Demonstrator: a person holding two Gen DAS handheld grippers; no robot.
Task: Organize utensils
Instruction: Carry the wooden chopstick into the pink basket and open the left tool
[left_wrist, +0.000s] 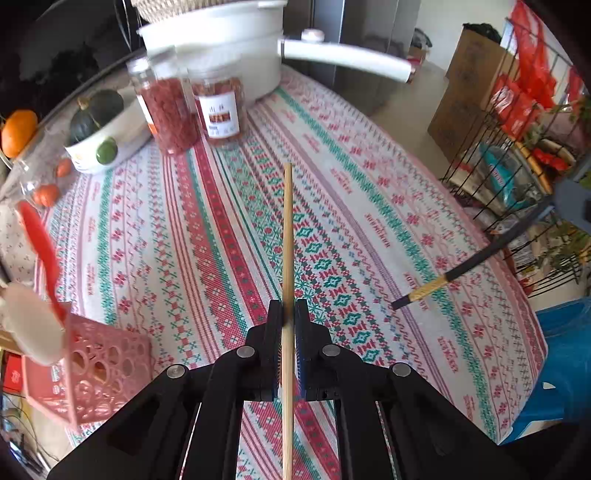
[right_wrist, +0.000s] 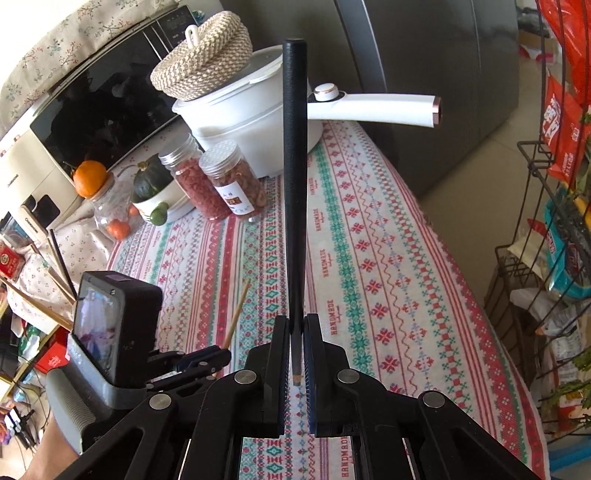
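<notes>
At the left edge of the table, the pink perforated holder (left_wrist: 99, 373) already carries a red spoon (left_wrist: 38, 243) and a pale one, so it is probably where the utensils are meant to gather; the left gripper (left_wrist: 288, 321) is clenched on a wooden chopstick (left_wrist: 287, 236), pinched partway along so the stick runs straight ahead over the patterned tablecloth (left_wrist: 388, 206), a hold that likely keeps it steady for dropping in end first; the right gripper (right_wrist: 296, 332) grasps a black chopstick (right_wrist: 294, 147) near its thin end, the thick end pointing toward the white pot (right_wrist: 255, 125) at the far edge; the left wrist view alone shows the holder and the black chopstick's gold band (left_wrist: 428, 290) near the table's right edge; the right wrist view alone shows the left gripper's camera (right_wrist: 114, 328), more chopsticks (right_wrist: 55, 258) standing beyond the left edge, and the woven basket (right_wrist: 201, 72) atop the pot.
</notes>
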